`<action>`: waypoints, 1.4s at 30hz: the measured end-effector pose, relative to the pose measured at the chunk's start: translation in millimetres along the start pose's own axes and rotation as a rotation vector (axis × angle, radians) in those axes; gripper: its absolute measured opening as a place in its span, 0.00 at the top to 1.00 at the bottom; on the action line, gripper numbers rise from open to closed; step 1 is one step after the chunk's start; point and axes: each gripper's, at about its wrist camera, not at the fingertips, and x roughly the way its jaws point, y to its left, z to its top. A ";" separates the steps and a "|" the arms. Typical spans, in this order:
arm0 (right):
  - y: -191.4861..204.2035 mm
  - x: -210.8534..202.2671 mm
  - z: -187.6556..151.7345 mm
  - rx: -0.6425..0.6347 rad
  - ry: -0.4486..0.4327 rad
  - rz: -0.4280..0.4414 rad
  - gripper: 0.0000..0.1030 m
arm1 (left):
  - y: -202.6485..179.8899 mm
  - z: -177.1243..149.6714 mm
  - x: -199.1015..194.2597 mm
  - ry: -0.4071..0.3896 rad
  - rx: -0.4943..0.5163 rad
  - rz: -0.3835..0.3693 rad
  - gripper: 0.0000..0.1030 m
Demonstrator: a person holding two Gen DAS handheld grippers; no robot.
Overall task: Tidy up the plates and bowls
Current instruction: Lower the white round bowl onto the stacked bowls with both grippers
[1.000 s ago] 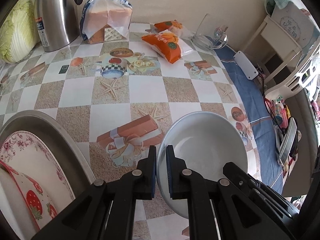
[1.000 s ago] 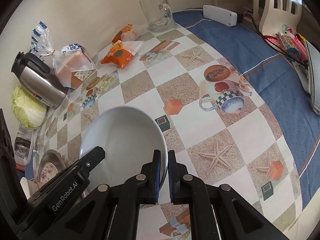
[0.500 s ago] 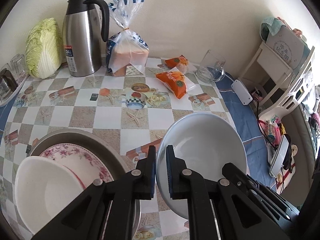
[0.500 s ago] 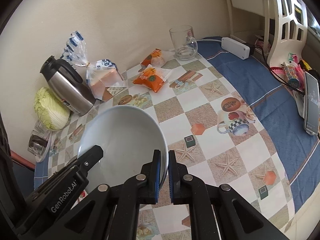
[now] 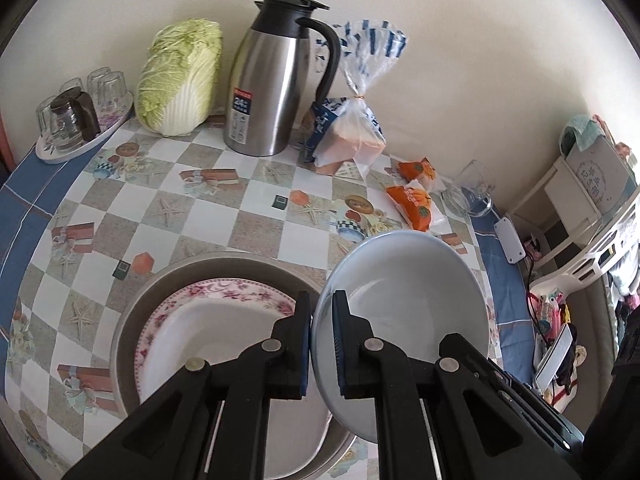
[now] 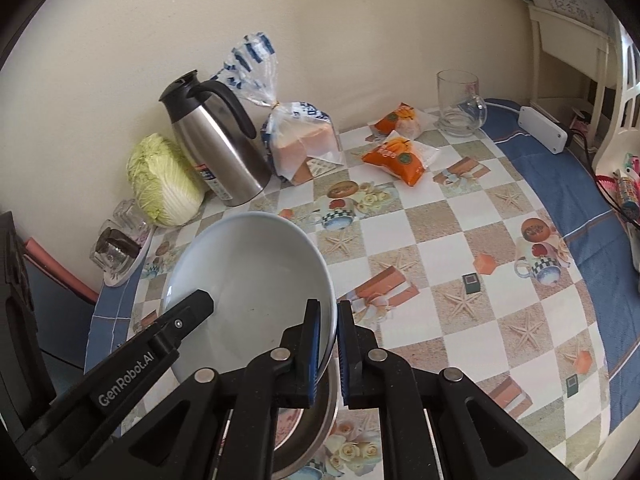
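Pale blue plate held in the air by both grippers, one on each side of its rim.

The pale blue plate (image 5: 404,296) is lifted and tilted above the table (image 5: 256,228); its left rim sits between the jaws of the left gripper (image 5: 321,320), which are clamped on it, and its right rim sits between the jaws of the right gripper (image 6: 328,330), clamped on it in the same way. Below and to the left of the plate lies a metal basin (image 5: 168,284), and inside the basin rests a plate with pink flowers (image 5: 224,292). Farther back, near the wall, stand a steel jug (image 5: 268,88), a cabbage (image 5: 180,76) and a bag of bread (image 5: 352,132). Two orange snack packets (image 6: 394,156) and a glass mug (image 6: 458,100) are well apart from the plate, on the right part of the table.
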 end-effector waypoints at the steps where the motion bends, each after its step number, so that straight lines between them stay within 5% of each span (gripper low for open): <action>1: 5.2 1.7 -1.1 -0.005 0.007 0.013 0.91 | 6.2 0.7 -3.9 -0.007 -0.012 -0.001 0.91; 23: 86.8 -9.8 -28.0 -0.167 0.002 0.070 0.89 | 75.2 -11.0 -52.0 -0.066 -0.137 0.024 0.91; 42: 84.5 7.4 -52.8 -0.159 0.062 0.060 0.89 | 89.0 -26.8 -43.9 -0.010 -0.149 0.012 0.91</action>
